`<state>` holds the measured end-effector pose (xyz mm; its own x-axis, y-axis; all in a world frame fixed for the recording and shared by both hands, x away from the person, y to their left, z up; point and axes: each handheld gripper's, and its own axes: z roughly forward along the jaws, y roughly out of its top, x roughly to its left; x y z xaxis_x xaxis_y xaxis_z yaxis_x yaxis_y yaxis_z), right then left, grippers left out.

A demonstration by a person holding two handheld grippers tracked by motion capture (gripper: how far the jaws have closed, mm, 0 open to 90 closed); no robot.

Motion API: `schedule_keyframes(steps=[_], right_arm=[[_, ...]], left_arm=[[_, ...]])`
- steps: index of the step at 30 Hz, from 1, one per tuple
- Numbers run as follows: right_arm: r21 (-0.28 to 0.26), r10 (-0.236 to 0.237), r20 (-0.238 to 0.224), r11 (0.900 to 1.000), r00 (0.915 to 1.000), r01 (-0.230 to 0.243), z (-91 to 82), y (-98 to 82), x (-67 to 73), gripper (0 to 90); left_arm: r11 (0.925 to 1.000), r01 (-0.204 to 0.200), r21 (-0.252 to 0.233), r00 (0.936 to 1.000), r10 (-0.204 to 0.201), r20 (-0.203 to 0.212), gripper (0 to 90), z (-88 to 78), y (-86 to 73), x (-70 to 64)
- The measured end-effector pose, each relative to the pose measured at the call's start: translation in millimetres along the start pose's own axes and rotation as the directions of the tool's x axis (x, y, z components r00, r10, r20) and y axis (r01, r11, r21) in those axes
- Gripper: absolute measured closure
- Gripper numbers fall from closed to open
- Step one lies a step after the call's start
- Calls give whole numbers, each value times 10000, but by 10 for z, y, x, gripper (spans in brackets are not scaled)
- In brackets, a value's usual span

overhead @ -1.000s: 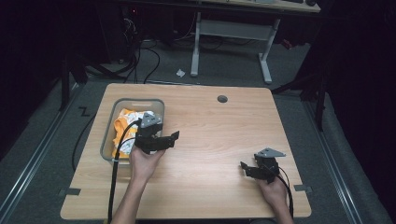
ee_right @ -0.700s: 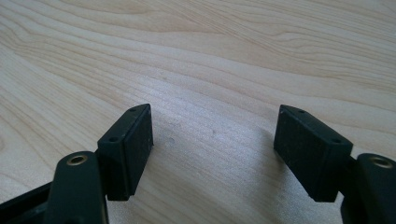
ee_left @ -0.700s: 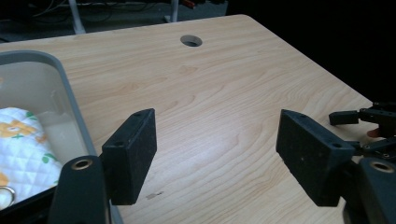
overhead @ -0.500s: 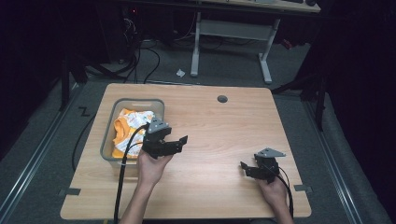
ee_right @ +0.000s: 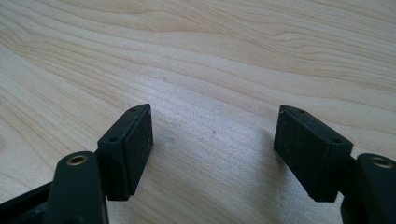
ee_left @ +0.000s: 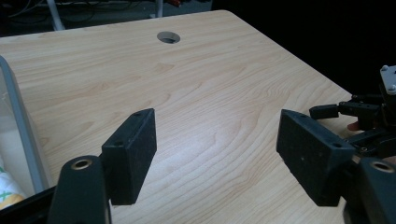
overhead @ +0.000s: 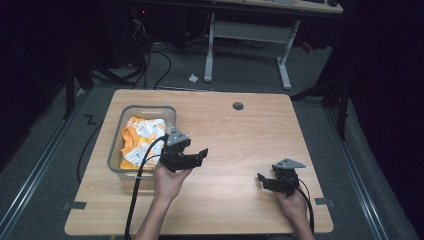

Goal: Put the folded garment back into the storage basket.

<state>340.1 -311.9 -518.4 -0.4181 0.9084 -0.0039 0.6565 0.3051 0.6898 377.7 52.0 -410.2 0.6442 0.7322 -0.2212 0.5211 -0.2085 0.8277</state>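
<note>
High view shows the left gripper [overhead: 192, 156] held above the tabletop [overhead: 240, 135] just right of the clear bin [overhead: 119, 150], jaws wide and empty; the orange-and-white cloth [overhead: 140, 137] lies bunched inside that bin, untouched by either tool; the right gripper [overhead: 267, 181] rests low near the front right corner, jaws wide, holding nothing; I'd judge nothing is yet moved; a second ago the left gripper was over the bin's edge, and it has drifted rightward since.

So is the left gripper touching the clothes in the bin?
Apart. The left gripper view shows the left gripper with open jaws over bare table, with the bin and clothes off to the side.
</note>
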Motion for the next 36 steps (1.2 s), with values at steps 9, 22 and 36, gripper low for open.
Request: schedule_keyframes(steps=[9,22,36], right_arm=[[-1,-3,-1,10000,10000,3,0,0,-1,285],[0,-3,-2,10000,10000,3,0,0,0,285],[1,0,-3,10000,10000,0,0,0,0,285]], left_arm=[[9999,74,123,9999,-75,145,293,99,-65,-41],[9994,61,337,9997,-70,254,292,231,-163,-81],[9978,125,644,9998,-137,176,294,381,-301,-101]])
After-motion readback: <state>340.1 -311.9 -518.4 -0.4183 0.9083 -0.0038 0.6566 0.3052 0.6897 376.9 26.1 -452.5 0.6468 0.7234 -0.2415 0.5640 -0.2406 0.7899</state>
